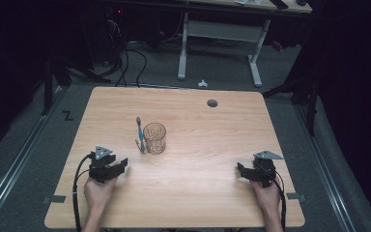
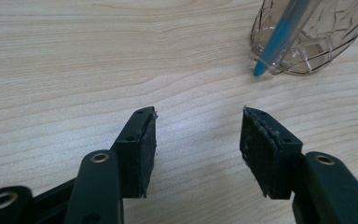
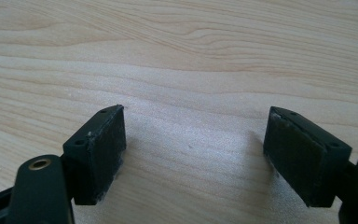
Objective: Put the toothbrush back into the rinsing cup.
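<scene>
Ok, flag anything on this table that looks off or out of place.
Nothing looks spilled or broken. The toothbrush lies on the table against the upright glass, not in it. Both grippers, left and right, are open and empty.

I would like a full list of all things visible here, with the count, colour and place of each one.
table: one, light wood, centre of the high view
glass cup: one, clear, upright on the table, left of centre
toothbrush: one, blue and white, lying beside the cup on its left
grommet hole: one, grey, far right part of the table
desk frame: one, white, on the floor behind the table
left gripper: one, black, near left, fingers open, nothing between them
right gripper: one, black, near right, fingers open, nothing between them
hands: two, at the near edge
</scene>
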`<state>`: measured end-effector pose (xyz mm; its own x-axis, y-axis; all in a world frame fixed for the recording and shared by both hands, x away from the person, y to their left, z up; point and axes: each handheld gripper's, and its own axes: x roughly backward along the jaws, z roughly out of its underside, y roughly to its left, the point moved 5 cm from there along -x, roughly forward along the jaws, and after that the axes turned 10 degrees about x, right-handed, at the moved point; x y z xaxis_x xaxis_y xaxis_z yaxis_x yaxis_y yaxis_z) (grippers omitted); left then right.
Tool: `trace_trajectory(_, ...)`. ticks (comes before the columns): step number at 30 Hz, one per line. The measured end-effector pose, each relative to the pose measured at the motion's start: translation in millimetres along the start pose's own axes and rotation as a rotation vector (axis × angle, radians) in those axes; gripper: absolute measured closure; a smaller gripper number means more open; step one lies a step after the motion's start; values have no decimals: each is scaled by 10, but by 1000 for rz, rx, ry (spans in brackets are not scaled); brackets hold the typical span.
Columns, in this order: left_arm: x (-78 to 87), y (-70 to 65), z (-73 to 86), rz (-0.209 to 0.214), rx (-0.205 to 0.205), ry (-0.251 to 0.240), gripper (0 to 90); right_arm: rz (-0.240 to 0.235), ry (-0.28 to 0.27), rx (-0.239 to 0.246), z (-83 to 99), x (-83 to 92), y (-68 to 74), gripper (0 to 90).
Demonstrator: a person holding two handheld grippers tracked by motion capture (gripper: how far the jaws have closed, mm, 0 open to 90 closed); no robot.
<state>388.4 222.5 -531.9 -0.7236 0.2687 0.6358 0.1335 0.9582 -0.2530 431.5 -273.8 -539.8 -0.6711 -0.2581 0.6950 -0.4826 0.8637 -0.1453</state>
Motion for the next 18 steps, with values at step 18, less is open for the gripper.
trace_trajectory(18, -86, 8, 24, -60, -50, -2, 461, 0, 0, 0, 0, 0, 0, 212)
